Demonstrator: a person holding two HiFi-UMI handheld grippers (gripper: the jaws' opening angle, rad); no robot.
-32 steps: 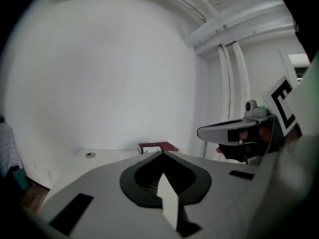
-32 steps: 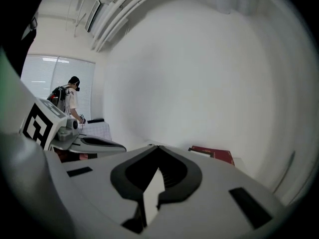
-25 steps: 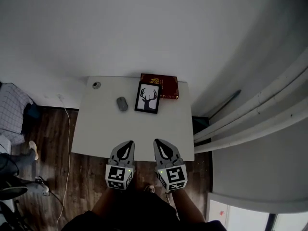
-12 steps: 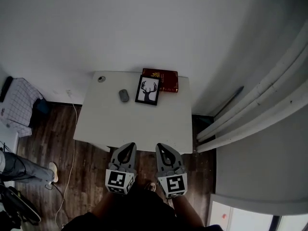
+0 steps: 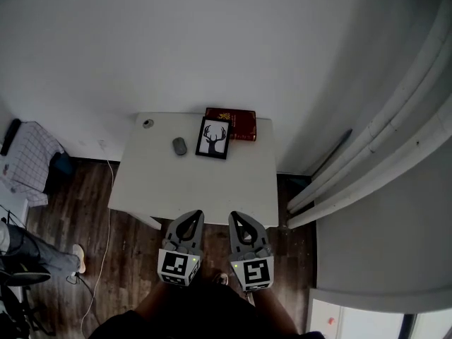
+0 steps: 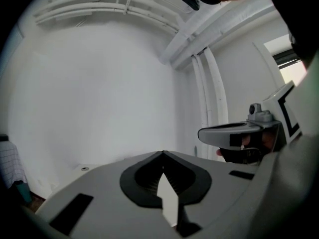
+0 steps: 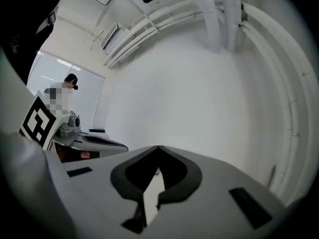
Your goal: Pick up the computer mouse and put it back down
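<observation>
The white surface [image 5: 198, 186] stands against the wall. Off its near edge, over the wooden floor [image 5: 134, 242], the left hand-held gripper [image 5: 192, 216] and right hand-held gripper [image 5: 238, 217] hang side by side. Both have their jaws pressed together with nothing between them. A dark red book [image 5: 240, 121] lies at the far edge; its gold emblem is too small to read. A framed deer picture [image 5: 214, 138] overlaps the book's near left corner. The computer mouse [image 5: 179, 146] rests just left of the frame, toward the far left corner, its long axis running roughly from near edge to far edge. It lies ahead and slightly left of both, so the left hand-held gripper looks nearer. No label shows on it.
</observation>
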